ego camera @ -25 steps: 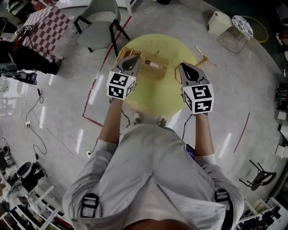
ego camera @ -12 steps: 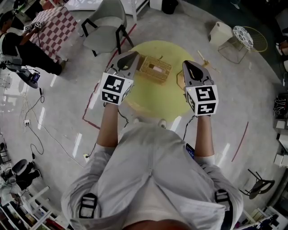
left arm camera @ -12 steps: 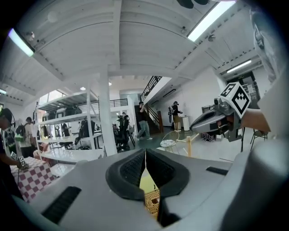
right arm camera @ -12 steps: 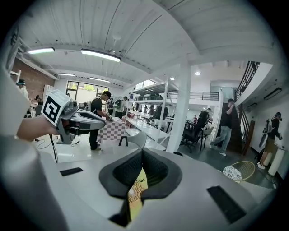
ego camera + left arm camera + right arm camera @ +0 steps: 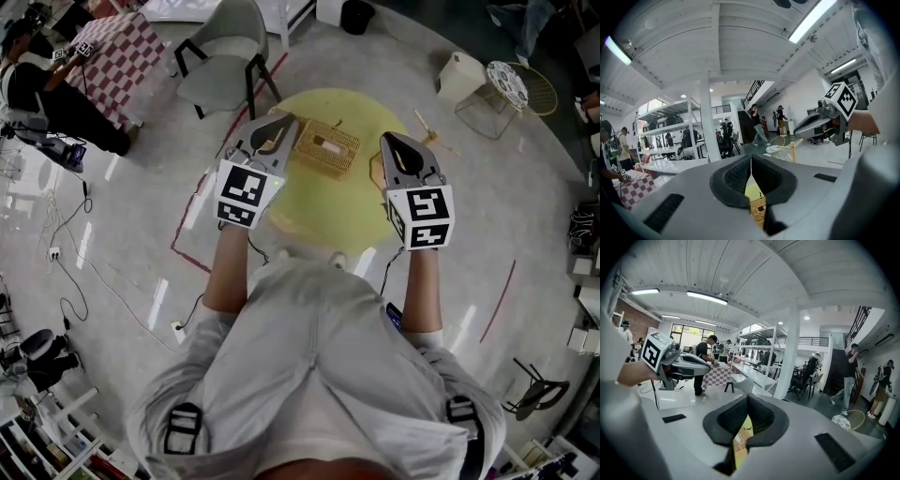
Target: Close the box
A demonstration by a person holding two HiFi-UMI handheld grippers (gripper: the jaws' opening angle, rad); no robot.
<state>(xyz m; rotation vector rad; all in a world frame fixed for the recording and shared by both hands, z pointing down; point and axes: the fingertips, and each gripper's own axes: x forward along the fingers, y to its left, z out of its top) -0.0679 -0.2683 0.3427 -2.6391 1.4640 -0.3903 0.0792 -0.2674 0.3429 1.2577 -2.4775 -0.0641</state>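
A pale glossy floor is seen around one round yellow table. Over it two tongs are held, both clenched with nothing between the pads: the left gripper at the table's left edge, the right gripper nearer the right edge. One woven box is set on the table's far half between them, just beside the left gripper and apart from the right. Bare tabletop is left near the person. One grey chair stands beyond the left edge.
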